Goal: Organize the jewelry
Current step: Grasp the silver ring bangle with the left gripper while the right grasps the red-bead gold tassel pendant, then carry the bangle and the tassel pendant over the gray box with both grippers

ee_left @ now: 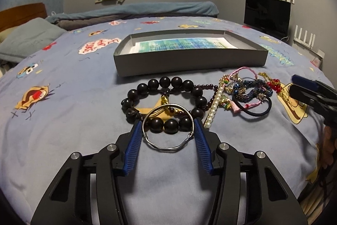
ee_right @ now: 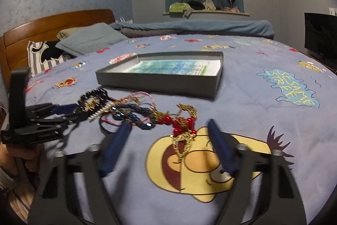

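Observation:
A heap of jewelry lies on the blue cartoon bedspread in front of an open grey box (ee_left: 189,58) (ee_right: 155,81). My left gripper (ee_left: 167,121) has its blue pads against both sides of a silver bangle (ee_left: 168,147), which rests partly on a bracelet of big black beads (ee_left: 164,81). To the right lie a pearl strip (ee_left: 214,104), a dark blue beaded bracelet (ee_left: 250,90) and a black hair tie (ee_left: 257,111). My right gripper (ee_right: 168,123) stands open around a gold and red beaded piece (ee_right: 185,125), with its pads apart from it.
The box holds a printed blue-green sheet (ee_left: 185,44). Pillows (ee_right: 90,39) and a wooden headboard (ee_right: 54,22) are at the left, a folded blanket (ee_left: 134,10) at the far edge, a dark screen (ee_left: 266,14) at the right. A hand (ee_right: 27,157) holds the left gripper (ee_right: 63,109).

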`<state>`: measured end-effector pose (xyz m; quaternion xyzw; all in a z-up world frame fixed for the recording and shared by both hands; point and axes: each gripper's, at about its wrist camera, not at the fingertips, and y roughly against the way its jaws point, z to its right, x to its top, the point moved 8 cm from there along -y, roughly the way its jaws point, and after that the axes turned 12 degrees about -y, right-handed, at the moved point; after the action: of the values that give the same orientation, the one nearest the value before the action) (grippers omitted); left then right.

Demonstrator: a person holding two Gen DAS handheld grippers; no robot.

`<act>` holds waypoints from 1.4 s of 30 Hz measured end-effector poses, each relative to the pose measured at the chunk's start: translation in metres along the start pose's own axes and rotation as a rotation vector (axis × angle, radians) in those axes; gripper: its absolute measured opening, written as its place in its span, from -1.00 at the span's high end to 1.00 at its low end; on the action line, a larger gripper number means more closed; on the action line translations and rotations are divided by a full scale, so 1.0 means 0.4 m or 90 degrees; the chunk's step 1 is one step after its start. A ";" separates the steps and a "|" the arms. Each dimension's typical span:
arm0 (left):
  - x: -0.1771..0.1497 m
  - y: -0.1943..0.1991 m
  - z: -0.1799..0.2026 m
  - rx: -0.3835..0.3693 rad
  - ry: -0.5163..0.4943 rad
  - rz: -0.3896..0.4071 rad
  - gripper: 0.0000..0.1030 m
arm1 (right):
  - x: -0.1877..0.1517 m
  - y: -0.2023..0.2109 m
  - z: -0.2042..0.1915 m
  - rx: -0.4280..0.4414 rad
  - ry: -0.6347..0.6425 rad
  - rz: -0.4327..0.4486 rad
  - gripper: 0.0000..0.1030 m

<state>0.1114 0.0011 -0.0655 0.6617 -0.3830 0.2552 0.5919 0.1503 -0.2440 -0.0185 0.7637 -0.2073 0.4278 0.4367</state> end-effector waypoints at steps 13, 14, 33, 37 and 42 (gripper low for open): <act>0.027 0.064 -0.008 -0.010 0.009 0.073 0.00 | -0.001 -0.069 0.039 -0.036 0.005 -0.053 0.08; 0.027 0.066 -0.010 -0.013 0.014 0.075 0.00 | -0.005 -0.075 0.038 -0.037 0.010 -0.059 0.29; 0.117 0.072 -0.062 -0.014 0.042 0.114 0.00 | 0.116 0.030 0.007 0.037 -0.014 0.062 0.58; 0.151 0.064 -0.072 -0.012 0.041 0.121 0.00 | 0.167 0.054 -0.004 0.050 -0.016 0.091 0.58; 0.197 0.061 -0.086 -0.011 0.041 0.136 0.00 | 0.232 0.069 -0.022 0.086 -0.027 0.115 0.58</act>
<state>0.1408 0.0185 0.0171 0.6032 -0.4348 0.3345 0.5790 0.1779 -0.2458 0.0746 0.7782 -0.2554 0.4624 0.3396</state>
